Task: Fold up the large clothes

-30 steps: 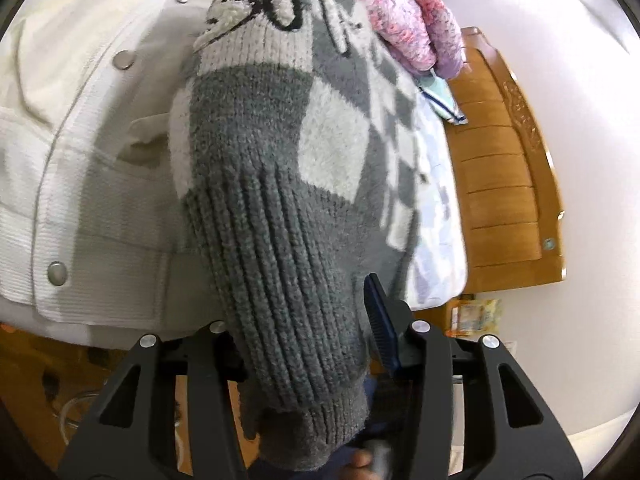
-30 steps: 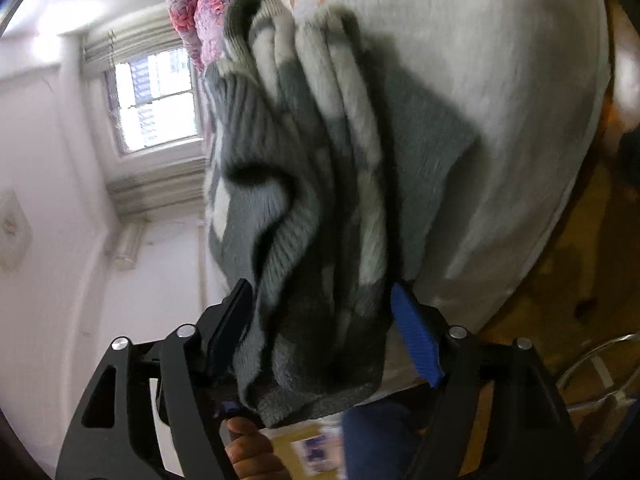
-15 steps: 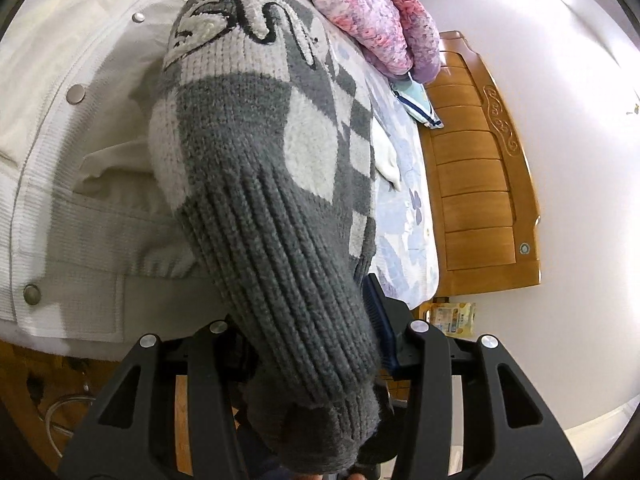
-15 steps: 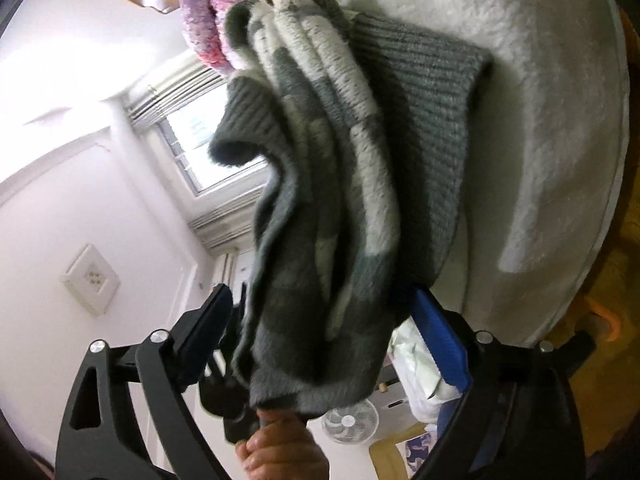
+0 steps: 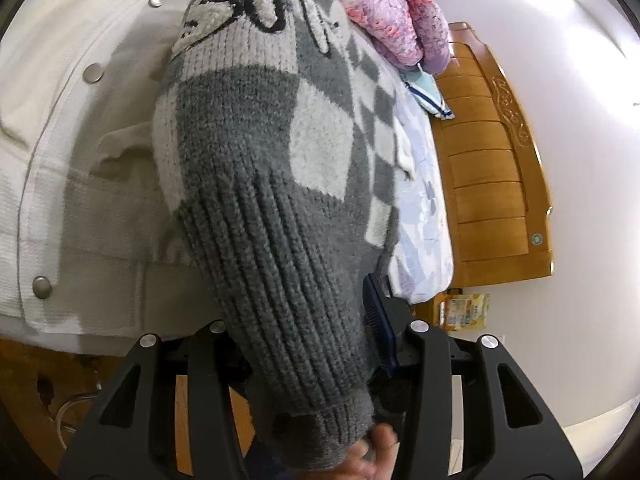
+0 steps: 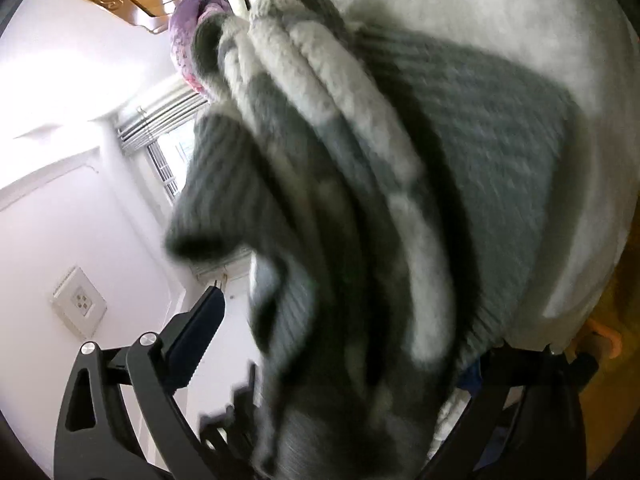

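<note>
left wrist view first: over on the left a cream jacket [image 5: 72,168] with metal snaps lies spread across the bed, and right down the middle the grey-and-white checked sweater [image 5: 272,184] drapes over it, ribbed hem toward the camera, fuzzy lettering up at the far end. the left gripper [image 5: 304,336] is clamped on that ribbed hem, thick knit packed between its 2 black fingers with the blue pad pressing on the right side, and a bit of the person's hand [image 5: 372,456] peeks out underneath. further right, a pink-purple fluffy garment [image 5: 392,12] sits at the head end, then the floral bedsheet [image 5: 420,216], then the wooden headboard [image 5: 496,184] against the white wall. now the right wrist view: on the left a wall socket [image 6: 80,304] and the window [image 6: 168,160], then the right gripper [image 6: 352,344] with its jaws just swung wide apart; the left blue pad stands clear of the cloth, while the right finger is hidden behind the fabric. the bunched folds of the sweater [image 6: 360,200] hang loose between the fingers, blurred, and to the right its ribbed part lies on the cream jacket [image 6: 500,20].
</note>
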`<action>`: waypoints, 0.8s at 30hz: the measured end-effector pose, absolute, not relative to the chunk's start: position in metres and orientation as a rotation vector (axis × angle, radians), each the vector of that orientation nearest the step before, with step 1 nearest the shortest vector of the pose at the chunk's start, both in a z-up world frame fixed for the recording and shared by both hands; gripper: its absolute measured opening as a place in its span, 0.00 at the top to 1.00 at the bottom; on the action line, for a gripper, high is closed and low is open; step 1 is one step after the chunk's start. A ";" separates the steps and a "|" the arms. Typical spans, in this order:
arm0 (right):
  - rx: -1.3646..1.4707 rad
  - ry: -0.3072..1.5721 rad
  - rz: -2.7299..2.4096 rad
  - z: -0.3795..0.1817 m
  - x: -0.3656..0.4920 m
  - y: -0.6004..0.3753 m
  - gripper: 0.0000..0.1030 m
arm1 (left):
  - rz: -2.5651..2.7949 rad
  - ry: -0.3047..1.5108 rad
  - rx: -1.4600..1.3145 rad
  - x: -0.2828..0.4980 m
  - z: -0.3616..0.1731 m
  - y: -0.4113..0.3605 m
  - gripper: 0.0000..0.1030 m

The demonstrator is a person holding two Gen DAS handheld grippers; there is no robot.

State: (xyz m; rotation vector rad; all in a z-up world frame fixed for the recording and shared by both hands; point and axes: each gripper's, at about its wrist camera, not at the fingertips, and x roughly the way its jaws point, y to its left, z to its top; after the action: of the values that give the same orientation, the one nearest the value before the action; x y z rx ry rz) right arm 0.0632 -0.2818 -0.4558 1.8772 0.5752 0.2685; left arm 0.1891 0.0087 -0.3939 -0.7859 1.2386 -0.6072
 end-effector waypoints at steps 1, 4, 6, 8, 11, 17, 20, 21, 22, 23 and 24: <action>1.850 0.587 0.268 -0.455 0.066 -0.280 0.08 | -0.605 1.241 -0.783 0.188 -0.396 0.009 0.56; 1.762 0.624 0.260 -0.450 0.065 -0.286 0.30 | -0.596 1.253 -0.778 0.187 -0.402 0.011 0.53; 1.679 0.666 0.264 -0.441 0.062 -0.295 0.53 | -0.603 1.260 -0.792 0.187 -0.405 0.013 0.49; 1.597 0.678 0.285 -0.426 0.058 -0.304 0.66 | -0.619 1.276 -0.796 0.188 -0.407 0.015 0.40; 1.457 0.688 0.293 -0.400 0.051 -0.312 0.70 | -0.615 1.284 -0.802 0.188 -0.409 0.020 0.35; 1.377 0.711 0.274 -0.384 0.042 -0.322 0.71 | -0.597 1.192 -0.787 0.204 -0.391 0.055 0.14; 1.321 0.727 0.253 -0.381 0.034 -0.316 0.71 | -0.562 1.169 -0.779 0.234 -0.390 0.065 0.13; 1.312 0.733 0.250 -0.379 0.034 -0.319 0.71 | -0.543 1.167 -0.744 0.246 -0.390 0.064 0.13; 1.304 0.740 0.248 -0.381 0.034 -0.315 0.71 | -0.508 1.164 -0.698 0.263 -0.393 0.062 0.13; 1.293 0.747 0.246 -0.383 0.034 -0.304 0.71 | -0.496 1.171 -0.690 0.274 -0.396 0.060 0.13; 1.277 0.757 0.244 -0.380 0.041 -0.301 0.71 | -0.495 1.181 -0.704 0.289 -0.400 0.058 0.13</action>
State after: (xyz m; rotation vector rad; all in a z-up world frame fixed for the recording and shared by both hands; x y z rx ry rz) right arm 0.0409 -0.3005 -0.3803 1.2775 0.7571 0.2440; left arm 0.2886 0.0581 -0.3999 -0.7045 1.1805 -0.4955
